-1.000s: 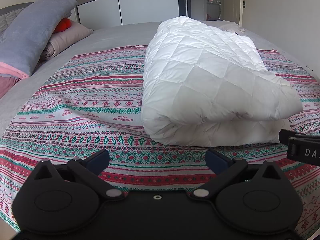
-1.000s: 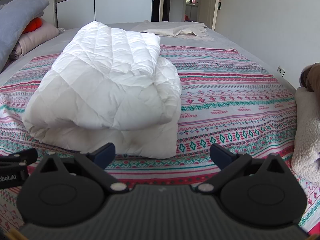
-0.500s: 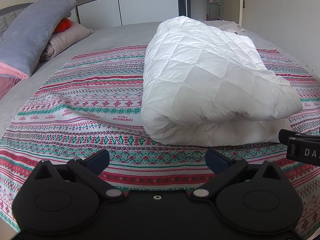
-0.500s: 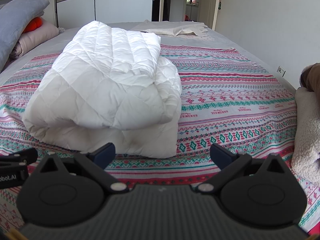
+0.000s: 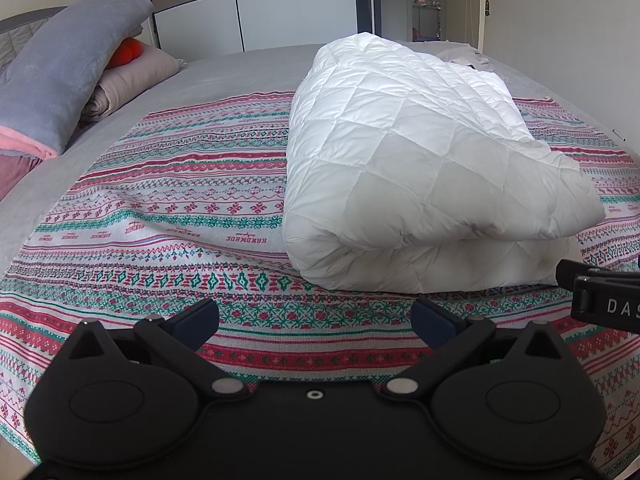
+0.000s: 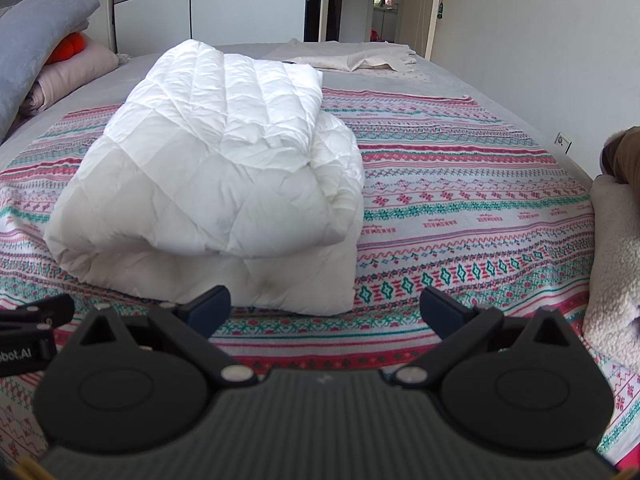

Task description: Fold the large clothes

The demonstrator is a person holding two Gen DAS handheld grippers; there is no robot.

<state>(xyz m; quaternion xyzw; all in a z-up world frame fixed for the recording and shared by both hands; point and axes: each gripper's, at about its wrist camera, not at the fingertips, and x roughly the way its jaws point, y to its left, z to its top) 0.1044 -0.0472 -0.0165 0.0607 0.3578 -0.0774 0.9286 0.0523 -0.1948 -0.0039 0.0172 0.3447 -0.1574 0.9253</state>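
Left tongs [image 5: 315,317]: released, blue-tipped fingers spread wide, nothing between them; held low over the patterned blanket [image 5: 172,208], just short of the near edge of the quilt.

Right tongs [image 6: 325,308]: likewise released and empty, at the same near edge. Each tool shows at the margin of the other's view, so the two sit side by side.

White quilted duvet [image 5: 416,168]: the task's item. Lies folded into a thick, layered bundle near the middle of the bed, resting on the patterned blanket. Upper layer overhangs the lower at the near side; top surface creased in the right wrist view [image 6: 224,152].

Change: none to record. Tongs and bundle stand as they did a second ago, both tools parked and empty. Judgement: the fold on this piece looks complete, or paused between folds; a further halving would call for both tongs to grip the near edge.

Surroundings: grey pillow [image 5: 60,80] over a pink one, with an orange object [image 5: 127,51] tucked between; a pale garment [image 6: 360,58] spread flat at the far end of the bed, possibly next in line; a fleecy cream textile [image 6: 616,264] at the right edge.

Hidden or unclear: far side and underside of the bundle; number of layers uncertain. Fleecy textile and a brown item above it cut off by the frame, unidentifiable.
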